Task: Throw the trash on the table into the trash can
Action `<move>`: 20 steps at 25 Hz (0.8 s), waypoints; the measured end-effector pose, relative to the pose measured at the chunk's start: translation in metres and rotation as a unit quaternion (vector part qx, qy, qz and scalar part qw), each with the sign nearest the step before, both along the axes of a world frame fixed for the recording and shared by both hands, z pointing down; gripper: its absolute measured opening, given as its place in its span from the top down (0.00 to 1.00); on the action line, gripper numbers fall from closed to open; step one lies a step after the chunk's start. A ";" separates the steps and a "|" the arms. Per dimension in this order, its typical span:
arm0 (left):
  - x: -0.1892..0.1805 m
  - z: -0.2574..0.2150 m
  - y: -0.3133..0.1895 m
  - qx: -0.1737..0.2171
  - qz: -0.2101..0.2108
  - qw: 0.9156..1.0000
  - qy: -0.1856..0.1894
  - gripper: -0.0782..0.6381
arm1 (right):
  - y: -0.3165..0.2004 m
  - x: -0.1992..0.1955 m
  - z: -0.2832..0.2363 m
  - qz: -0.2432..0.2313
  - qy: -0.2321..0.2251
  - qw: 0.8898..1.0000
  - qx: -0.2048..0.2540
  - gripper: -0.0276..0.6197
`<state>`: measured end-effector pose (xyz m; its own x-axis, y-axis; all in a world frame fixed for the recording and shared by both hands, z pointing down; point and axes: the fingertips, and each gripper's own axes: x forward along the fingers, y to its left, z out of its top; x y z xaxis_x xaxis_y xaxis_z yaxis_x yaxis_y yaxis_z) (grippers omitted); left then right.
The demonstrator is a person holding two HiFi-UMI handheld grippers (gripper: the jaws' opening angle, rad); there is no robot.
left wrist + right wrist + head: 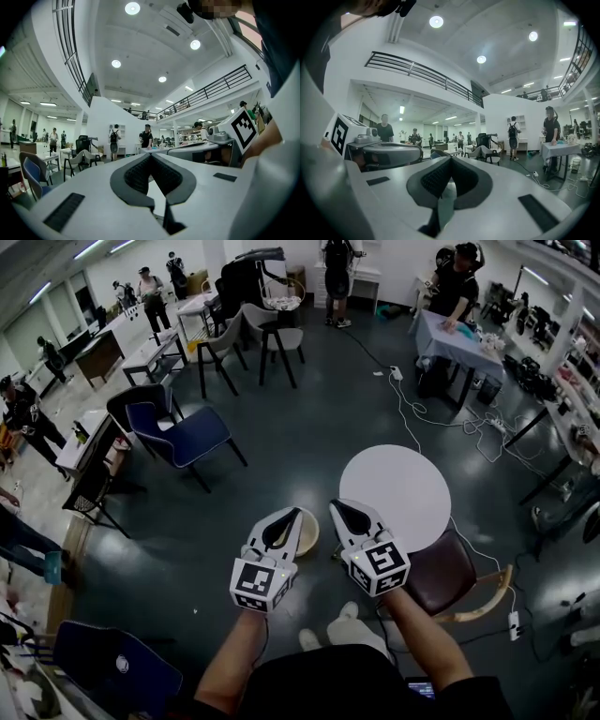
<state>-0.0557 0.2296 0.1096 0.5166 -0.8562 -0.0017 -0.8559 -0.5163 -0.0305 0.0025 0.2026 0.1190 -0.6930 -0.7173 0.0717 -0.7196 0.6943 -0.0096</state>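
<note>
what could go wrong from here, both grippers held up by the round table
1. Both the left hand-held gripper and the right hand-held gripper are shut with nothing between the jaws; reaching like this would likely shove things, not grip them.
2. The trash can sits on the floor, half hidden under the left one; a drop might miss it.
3. A white cable snakes across the floor beyond the round table: a trip risk.

Your head camera looks steeply down from above on the left gripper [294, 514], the right gripper [337, 506] and the round table [398, 488]; each gripper camera sits close behind its own jaws, facing forward and up towards the ceiling [140, 47]; each catches the other gripper at its edge.
</note>
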 end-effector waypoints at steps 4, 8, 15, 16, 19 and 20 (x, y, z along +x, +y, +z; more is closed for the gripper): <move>0.004 -0.004 0.005 0.003 0.004 1.000 0.001 0.88 | 0.007 0.002 -0.004 -0.001 0.003 1.000 0.004 0.93; 0.007 -0.007 0.006 0.007 0.008 1.000 0.000 0.88 | 0.007 0.003 -0.007 0.001 0.001 1.000 0.006 0.93; 0.022 -0.013 0.003 0.007 0.008 1.000 0.001 0.88 | 0.006 0.019 -0.014 0.001 -0.001 1.000 0.007 0.93; 0.024 -0.013 0.003 0.006 0.008 1.000 0.001 0.88 | 0.007 0.021 -0.015 0.001 -0.001 1.000 0.007 0.93; 0.028 -0.015 0.006 0.006 0.006 1.000 0.003 0.88 | 0.010 0.027 -0.017 0.001 -0.002 1.000 0.006 0.93; 0.029 -0.016 0.007 0.006 0.005 1.000 0.003 0.88 | 0.011 0.028 -0.017 0.000 -0.002 1.000 0.006 0.93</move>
<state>-0.0266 0.2369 0.0937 0.5257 -0.8506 -0.0149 -0.8505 -0.5251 -0.0303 0.0304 0.2132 0.1017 -0.6926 -0.7188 0.0601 -0.7202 0.6937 -0.0031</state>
